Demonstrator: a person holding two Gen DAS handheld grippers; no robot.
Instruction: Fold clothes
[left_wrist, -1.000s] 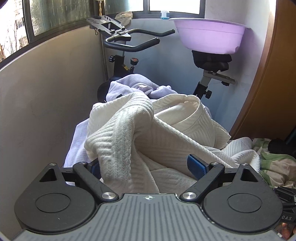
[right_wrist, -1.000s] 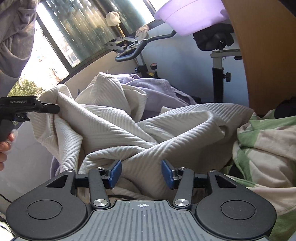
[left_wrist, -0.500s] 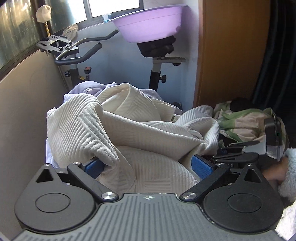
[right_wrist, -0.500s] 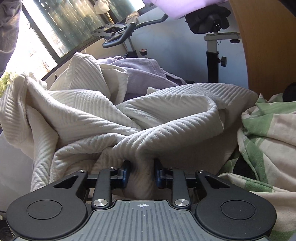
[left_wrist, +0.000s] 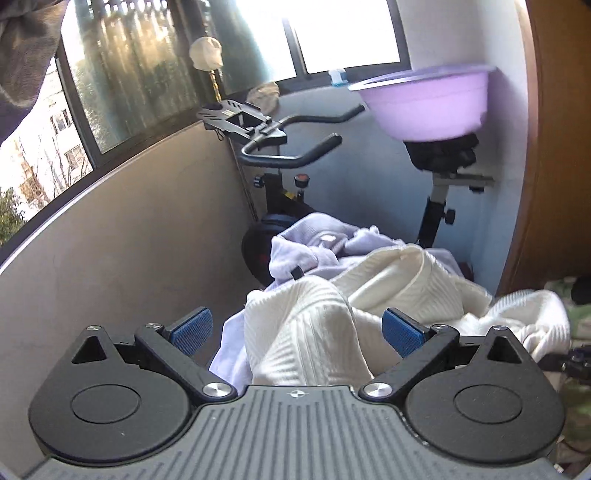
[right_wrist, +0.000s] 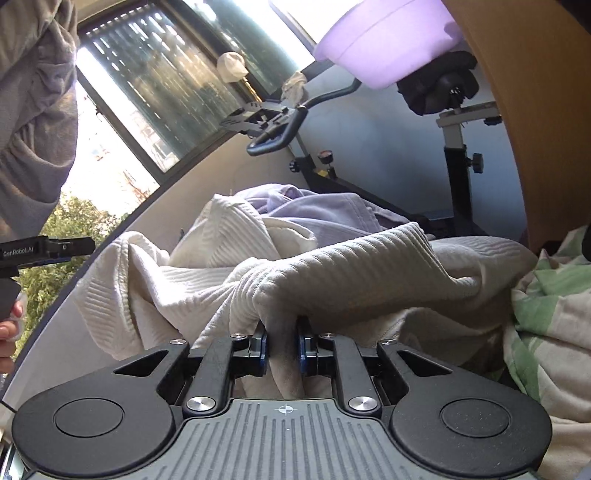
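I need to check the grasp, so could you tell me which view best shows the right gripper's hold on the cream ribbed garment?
The right wrist view: the right gripper has its jaws shut on a bunched fold of the cream ribbed garment. The left wrist view shows the same garment between the open left gripper, but only a dark, unclear edge at far right, not the grasp.

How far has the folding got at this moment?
Nothing looks folded: the cream ribbed garment lies crumpled over the lilac garment. In hand: the right gripper pinches a cream fold; the left gripper is open. Left: spreading and folding everything.
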